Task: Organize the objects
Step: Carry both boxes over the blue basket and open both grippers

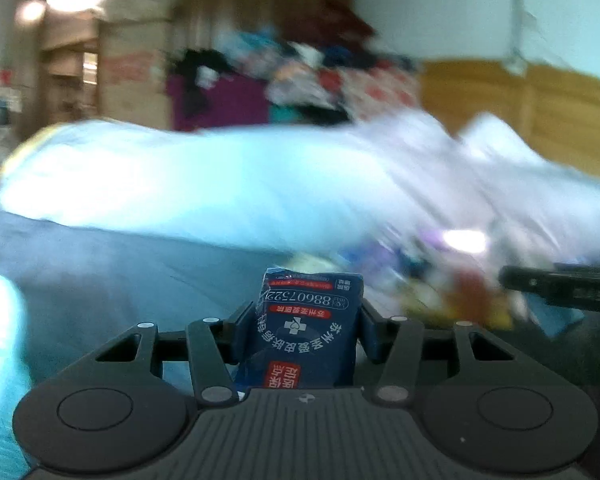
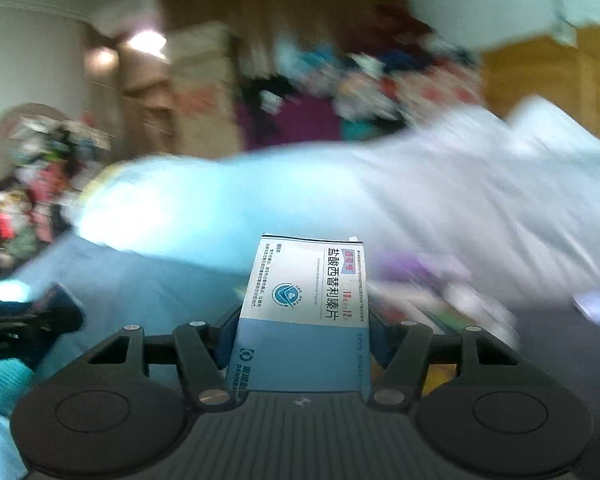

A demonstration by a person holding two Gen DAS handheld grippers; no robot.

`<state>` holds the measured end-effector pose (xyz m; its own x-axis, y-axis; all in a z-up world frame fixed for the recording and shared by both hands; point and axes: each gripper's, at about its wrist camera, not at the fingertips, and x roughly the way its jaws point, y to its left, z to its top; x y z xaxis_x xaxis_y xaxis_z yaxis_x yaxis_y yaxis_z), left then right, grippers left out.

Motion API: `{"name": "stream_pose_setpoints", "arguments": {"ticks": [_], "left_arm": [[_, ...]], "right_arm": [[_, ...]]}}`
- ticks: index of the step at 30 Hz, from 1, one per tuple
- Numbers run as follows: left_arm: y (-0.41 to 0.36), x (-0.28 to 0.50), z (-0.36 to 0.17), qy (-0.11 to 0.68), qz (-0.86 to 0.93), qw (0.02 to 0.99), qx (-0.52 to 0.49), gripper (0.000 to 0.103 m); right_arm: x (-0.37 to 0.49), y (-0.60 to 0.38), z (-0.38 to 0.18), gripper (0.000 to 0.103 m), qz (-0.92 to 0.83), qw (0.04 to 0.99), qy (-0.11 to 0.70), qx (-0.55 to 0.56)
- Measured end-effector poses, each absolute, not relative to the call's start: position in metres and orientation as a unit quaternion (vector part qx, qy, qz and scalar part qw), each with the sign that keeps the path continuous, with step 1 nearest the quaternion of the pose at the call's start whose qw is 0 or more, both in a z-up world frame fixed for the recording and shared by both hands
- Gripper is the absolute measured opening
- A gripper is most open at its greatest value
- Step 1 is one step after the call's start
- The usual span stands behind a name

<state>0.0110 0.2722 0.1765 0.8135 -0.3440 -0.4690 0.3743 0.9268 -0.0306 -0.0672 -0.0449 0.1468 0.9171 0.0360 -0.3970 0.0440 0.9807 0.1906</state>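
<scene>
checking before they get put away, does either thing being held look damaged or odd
The dark blue packet in the left gripper looks crumpled at its top corner. The white and blue medicine box in the right gripper looks square and intact. Everything behind is too blurred to judge.

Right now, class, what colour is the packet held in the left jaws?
Dark navy blue packet with white lettering and red labels, clearest in the left wrist view.

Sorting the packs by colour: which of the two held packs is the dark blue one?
The dark blue pack with the phone number, shut in the left gripper. The right gripper holds a white and light blue medicine box instead.
</scene>
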Motion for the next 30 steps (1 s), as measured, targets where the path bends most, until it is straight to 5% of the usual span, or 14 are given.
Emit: {"name": "stream_pose_setpoints", "arguments": {"ticks": [11, 20, 30], "left_arm": [[0.471, 0.007, 0.298, 0.177, -0.001, 0.984, -0.001, 0.054], [0.603, 0.002, 0.291, 0.235, 0.107, 0.965, -0.052, 0.054], [0.638, -0.008, 0.269, 0.256, 0.111, 0.958, -0.066, 0.057]], "right_arm": [[0.028, 0.141, 0.28, 0.065, 0.265, 0.947, 0.161, 0.088], [0.072, 0.262, 0.291, 0.065, 0.357, 0.894, 0.256, 0.087], [0.058, 0.338, 0.277, 0.066, 0.377, 0.878, 0.289, 0.064]]}}
